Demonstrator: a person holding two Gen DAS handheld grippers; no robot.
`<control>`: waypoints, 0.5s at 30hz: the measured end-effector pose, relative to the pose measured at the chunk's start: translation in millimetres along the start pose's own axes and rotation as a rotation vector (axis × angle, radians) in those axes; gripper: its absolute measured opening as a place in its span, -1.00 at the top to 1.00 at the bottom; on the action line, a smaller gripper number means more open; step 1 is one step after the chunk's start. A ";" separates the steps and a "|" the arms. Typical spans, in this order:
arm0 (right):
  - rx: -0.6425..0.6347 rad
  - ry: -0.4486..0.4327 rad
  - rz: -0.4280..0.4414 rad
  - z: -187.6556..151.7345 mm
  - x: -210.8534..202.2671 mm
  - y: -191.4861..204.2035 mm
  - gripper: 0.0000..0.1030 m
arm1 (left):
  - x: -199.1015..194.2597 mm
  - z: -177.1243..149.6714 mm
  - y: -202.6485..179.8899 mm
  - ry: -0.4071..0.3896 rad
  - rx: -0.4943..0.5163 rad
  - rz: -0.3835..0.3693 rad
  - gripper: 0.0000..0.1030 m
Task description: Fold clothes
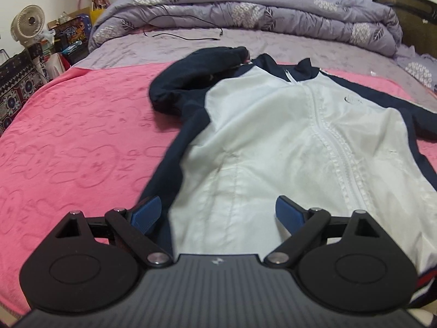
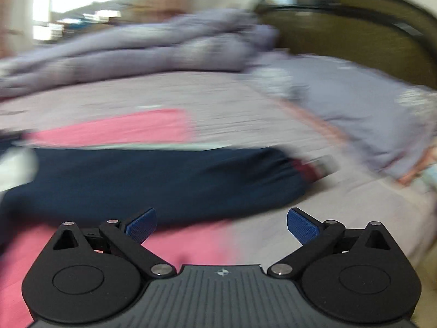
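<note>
Jacket (image 1: pixel 273 136) lies flat, front up, zipped, on the pink blanket (image 1: pixel 68 142) on the bed, directly ahead of the left tongs (image 1: pixel 218 211). White body panel sits between and beyond the left tongs' pads; one navy sleeve (image 1: pixel 191 82) is bunched ahead and to their left, near the collar. Left tongs apart, holding nothing, hovering over the hem end. Right tongs (image 2: pixel 221 225) also apart and empty; the other navy sleeve (image 2: pixel 164 180) stretches sideways just ahead of them, cuff to their right. Right view is heavily blurred. Step in hand, likely: fold sleeves in over the body. To do it well: grab the sleeve near the cuff, lay it straight across the white front, smooth the bunched sleeve first. Quilt (image 1: pixel 245 16) is well beyond.
</note>
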State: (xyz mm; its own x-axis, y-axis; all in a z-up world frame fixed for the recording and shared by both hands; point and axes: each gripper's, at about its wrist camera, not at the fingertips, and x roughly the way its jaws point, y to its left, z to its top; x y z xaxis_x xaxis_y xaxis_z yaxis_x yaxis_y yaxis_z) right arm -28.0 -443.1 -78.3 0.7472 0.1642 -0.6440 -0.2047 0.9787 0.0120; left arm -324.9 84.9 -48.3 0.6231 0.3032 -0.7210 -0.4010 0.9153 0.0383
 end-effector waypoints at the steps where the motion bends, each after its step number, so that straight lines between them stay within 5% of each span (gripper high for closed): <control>1: -0.010 0.037 0.105 -11.0 -14.1 17.8 -1.00 | -4.2 -3.7 3.5 0.002 0.008 0.017 -0.80; 6: -0.049 0.287 0.564 -69.2 -61.5 108.7 -0.98 | -21.1 -26.5 22.5 0.011 0.005 0.076 -0.79; 10: -0.112 0.438 0.607 -111.9 -66.4 162.7 -0.96 | -27.1 -45.3 38.5 0.081 -0.040 -0.007 -0.81; 11: -0.094 0.464 0.603 -119.6 -61.9 169.2 -0.81 | -24.4 -50.7 39.8 0.106 -0.046 -0.009 -0.80; 13: -0.027 0.509 0.602 -130.0 -49.6 179.4 0.03 | -19.8 -60.5 40.4 0.106 -0.057 -0.025 -0.76; 14: 0.016 0.533 0.602 -132.8 -45.5 183.1 0.62 | -19.5 -63.3 39.5 0.096 -0.072 -0.041 -0.58; 15: 0.022 0.546 0.594 -132.8 -46.5 185.9 0.72 | -20.7 -64.2 39.0 0.082 -0.087 -0.059 -0.30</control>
State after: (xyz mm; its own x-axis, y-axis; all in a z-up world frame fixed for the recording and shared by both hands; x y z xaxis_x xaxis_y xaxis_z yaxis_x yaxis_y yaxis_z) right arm -184.8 -285.1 -147.7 0.1018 0.5804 -0.8079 -0.4544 0.7496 0.4813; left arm -396.6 97.4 -76.2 0.5917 0.2230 -0.7747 -0.4241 0.9034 -0.0638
